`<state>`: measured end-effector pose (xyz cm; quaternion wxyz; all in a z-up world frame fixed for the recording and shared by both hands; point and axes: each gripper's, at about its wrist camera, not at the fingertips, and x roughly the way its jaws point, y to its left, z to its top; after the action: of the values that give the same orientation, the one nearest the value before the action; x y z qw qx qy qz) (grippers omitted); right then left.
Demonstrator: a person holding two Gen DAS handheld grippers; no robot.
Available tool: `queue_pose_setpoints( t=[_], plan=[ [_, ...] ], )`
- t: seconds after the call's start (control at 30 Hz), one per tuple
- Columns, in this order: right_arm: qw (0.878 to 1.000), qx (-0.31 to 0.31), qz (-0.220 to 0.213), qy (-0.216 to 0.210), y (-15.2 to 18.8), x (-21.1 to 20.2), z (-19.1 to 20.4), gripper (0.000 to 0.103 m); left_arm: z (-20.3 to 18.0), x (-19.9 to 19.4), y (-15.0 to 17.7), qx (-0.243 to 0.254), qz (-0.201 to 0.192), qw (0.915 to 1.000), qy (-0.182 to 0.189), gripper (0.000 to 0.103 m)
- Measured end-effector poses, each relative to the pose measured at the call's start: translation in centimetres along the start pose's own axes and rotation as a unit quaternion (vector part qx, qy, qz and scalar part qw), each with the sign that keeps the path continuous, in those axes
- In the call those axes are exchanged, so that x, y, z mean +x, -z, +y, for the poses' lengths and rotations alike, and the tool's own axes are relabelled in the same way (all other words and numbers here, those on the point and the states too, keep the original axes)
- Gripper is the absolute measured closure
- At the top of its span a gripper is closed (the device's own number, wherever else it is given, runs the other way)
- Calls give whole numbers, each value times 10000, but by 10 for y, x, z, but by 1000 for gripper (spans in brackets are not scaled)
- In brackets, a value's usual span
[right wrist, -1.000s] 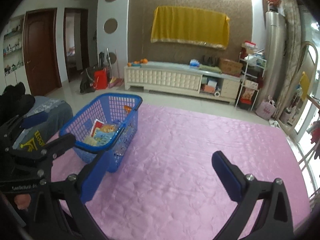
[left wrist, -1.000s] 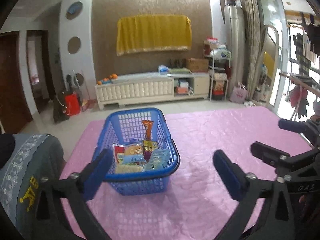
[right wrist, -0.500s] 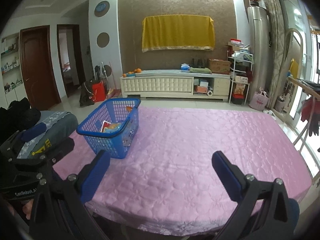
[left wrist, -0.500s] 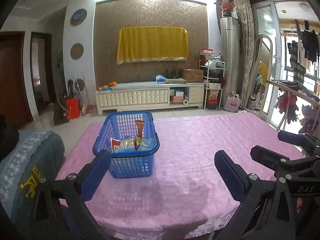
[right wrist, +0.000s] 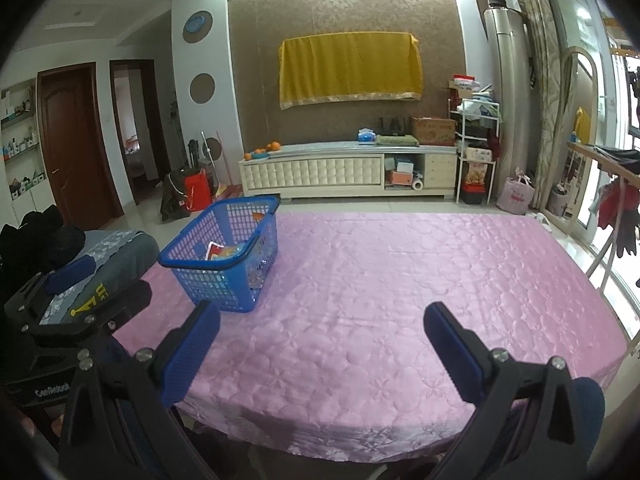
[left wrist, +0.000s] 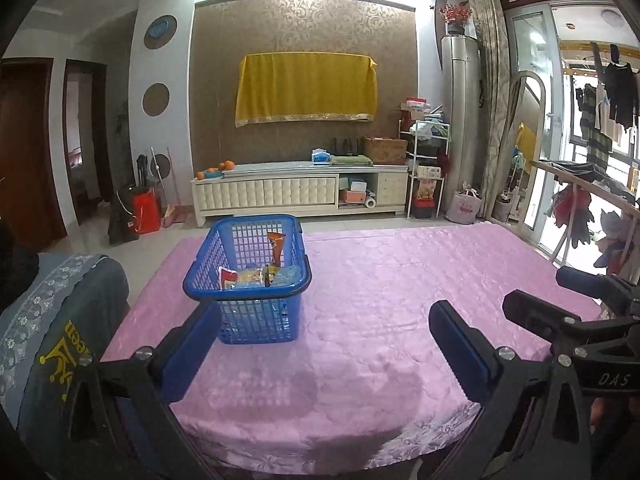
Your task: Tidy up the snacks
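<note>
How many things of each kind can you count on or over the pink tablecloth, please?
Blue plastic mesh basket: 1
Snack packets in the basket: at least 4; they overlap, so the exact number is unclear
Black two-finger claws with blue pads: 2, the left claw and the right claw, both open
Total: at least 7

A yellow cloth [left wrist: 306, 88] hangs on the patterned wall at top centre. Below it stands a long white cabinet [left wrist: 298, 194] with oranges [left wrist: 224, 165] on its left end. A red bag [left wrist: 146, 212] sits on the floor at left, a brown door [right wrist: 74, 144] further left.
</note>
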<state>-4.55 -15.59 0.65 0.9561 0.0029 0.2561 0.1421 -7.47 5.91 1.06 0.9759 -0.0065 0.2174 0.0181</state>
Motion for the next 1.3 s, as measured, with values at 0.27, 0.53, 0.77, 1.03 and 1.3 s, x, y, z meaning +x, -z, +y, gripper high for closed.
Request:
queue_pose_setpoints(
  t=[0.27, 0.53, 0.77, 1.03, 1.3],
  plan=[
    [9999, -67, -139, -13, 2, -7, 5, 0, 3, -9, 0, -84, -79, 9999, 18, 1],
    [9999, 6, -107, -44, 6, -7, 5, 0, 6, -9, 2, -103, -63, 9999, 61, 1],
    [10000, 30, -75, -49, 6, -7, 5, 0, 6, -11, 1, -99, -46, 9999, 55, 1],
    [9999, 46, -57, -107, 8, -7, 10, 0, 6, -11, 0, -81, -29, 10000, 6, 1],
    [9999, 61, -35, -125, 8, -8, 10, 0, 6, -12, 0, -101, -15, 9999, 19, 1]
  ],
)
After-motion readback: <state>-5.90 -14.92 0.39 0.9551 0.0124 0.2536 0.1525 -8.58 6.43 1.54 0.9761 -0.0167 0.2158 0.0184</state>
